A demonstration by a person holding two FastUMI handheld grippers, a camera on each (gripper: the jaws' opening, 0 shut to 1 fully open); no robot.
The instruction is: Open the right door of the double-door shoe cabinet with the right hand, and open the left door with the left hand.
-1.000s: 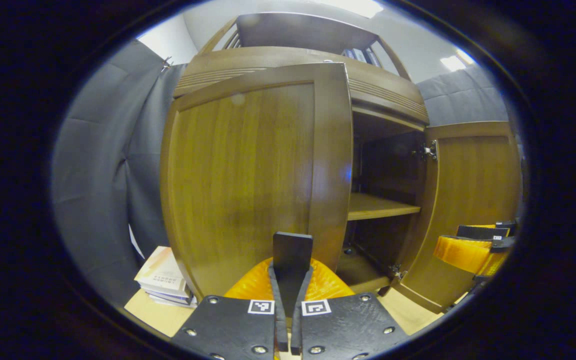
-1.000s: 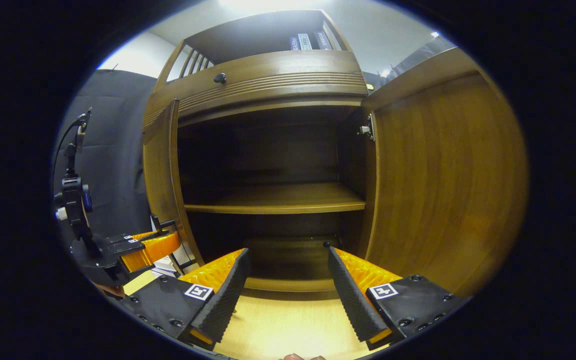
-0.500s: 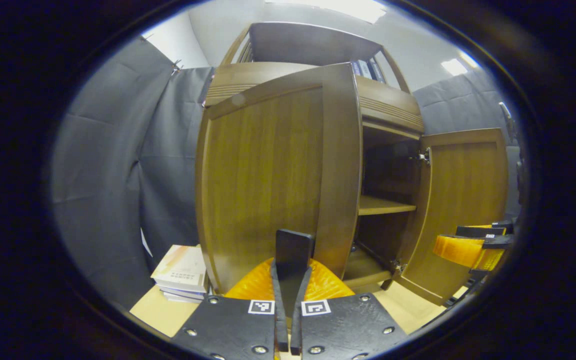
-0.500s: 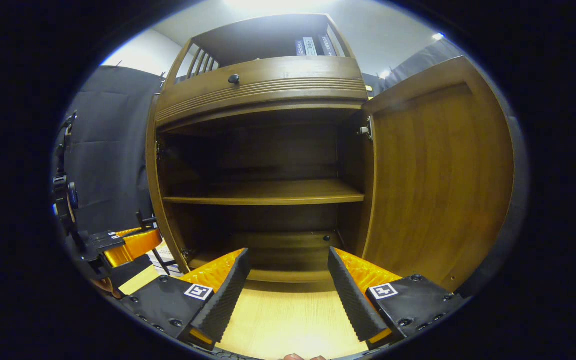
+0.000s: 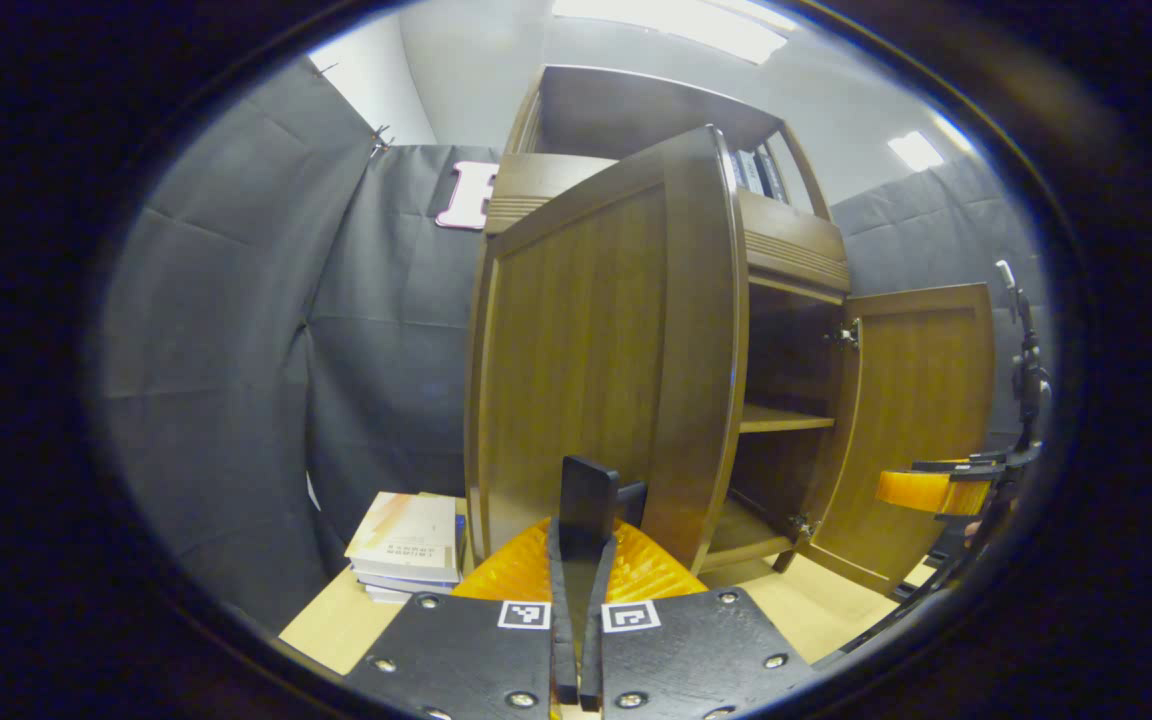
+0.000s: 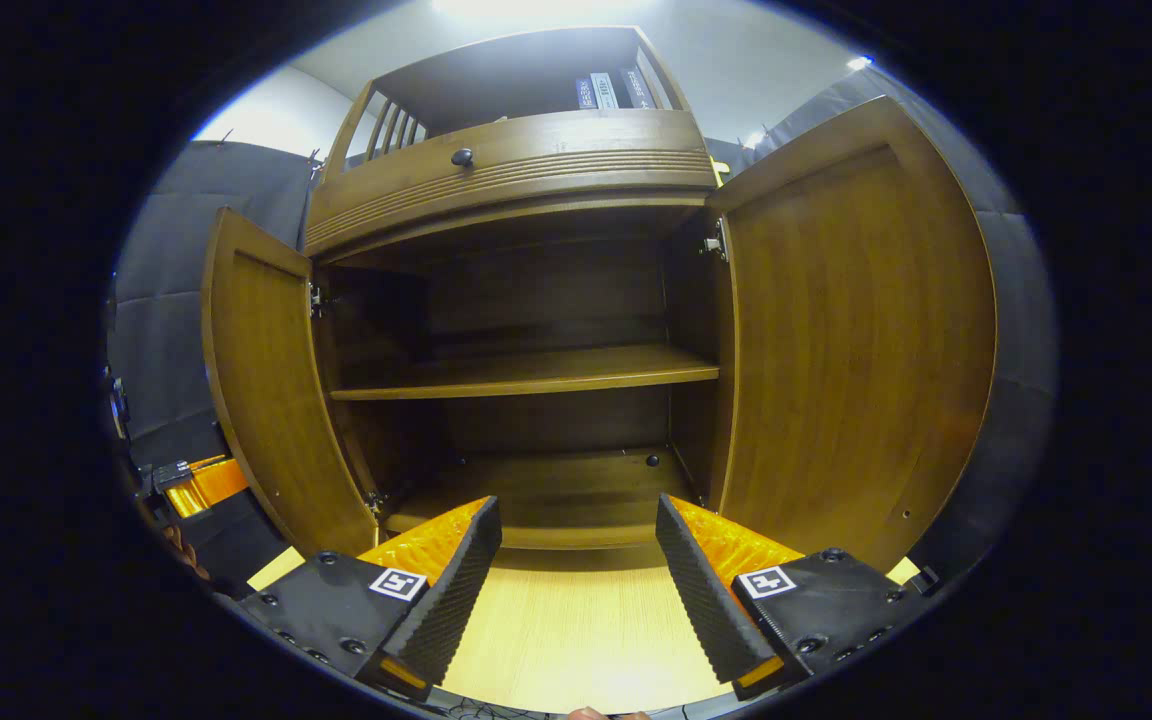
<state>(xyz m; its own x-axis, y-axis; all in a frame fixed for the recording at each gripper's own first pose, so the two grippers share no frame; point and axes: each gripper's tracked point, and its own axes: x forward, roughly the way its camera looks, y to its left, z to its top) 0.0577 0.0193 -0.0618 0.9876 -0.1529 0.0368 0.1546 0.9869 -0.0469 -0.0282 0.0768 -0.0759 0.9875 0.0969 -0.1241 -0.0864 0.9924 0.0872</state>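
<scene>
The wooden shoe cabinet (image 6: pixel 516 170) stands with both doors swung out. In the left gripper view the left door (image 5: pixel 586 340) shows its outer face close up, and my left gripper (image 5: pixel 581 545) is shut on its dark handle (image 5: pixel 586 492). The right door (image 5: pixel 921 400) hangs open beyond it. In the right gripper view my right gripper (image 6: pixel 576 560) is open and holds nothing, facing the cabinet's dark inside between the left door (image 6: pixel 266 390) and the right door (image 6: pixel 856 330). The left gripper (image 6: pixel 191 480) peeks out behind the left door.
An inner shelf (image 6: pixel 526 372) splits the cabinet. A drawer front with a dark knob (image 6: pixel 462 157) runs above the doors, with books (image 6: pixel 606 90) on top. A stack of books (image 5: pixel 406 540) lies left of the cabinet on the light wood surface (image 6: pixel 576 630).
The left door has swung much farther out, with my left gripper moving along on its handle. The right gripper has stayed open and drawn back slightly.
</scene>
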